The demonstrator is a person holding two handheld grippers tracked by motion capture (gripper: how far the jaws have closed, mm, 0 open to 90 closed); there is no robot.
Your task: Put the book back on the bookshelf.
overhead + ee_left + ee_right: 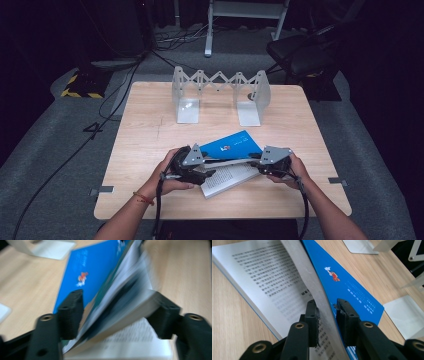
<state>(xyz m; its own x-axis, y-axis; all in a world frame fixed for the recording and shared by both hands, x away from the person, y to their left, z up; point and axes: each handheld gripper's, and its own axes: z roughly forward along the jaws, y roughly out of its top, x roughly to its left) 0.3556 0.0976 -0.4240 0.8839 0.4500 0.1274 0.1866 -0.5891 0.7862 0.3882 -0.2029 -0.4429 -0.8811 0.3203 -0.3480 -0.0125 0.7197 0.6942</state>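
Note:
A book lies open on the wooden table (pixel 145 130), its blue front cover (pixel 232 144) raised over the printed pages (pixel 227 179). In the left gripper view, my left gripper (pixel 117 312) stands open with blurred, fanning pages (pixel 125 297) loose between its wide-set jaws. My right gripper (pixel 327 315) is shut on the blue cover (pixel 352 290) together with a thin sheaf of pages (pixel 312 280), lifted off the printed page (pixel 264 272). In the high view the left gripper (pixel 211 169) and right gripper (pixel 255 167) face each other across the book.
A grey metal expanding bookend rack (pixel 220 80) stands at the back of the table, its two flat base plates (pixel 189 111) toward me. Cables lie on the floor at the left, and a dark chair (pixel 300 52) stands behind the table.

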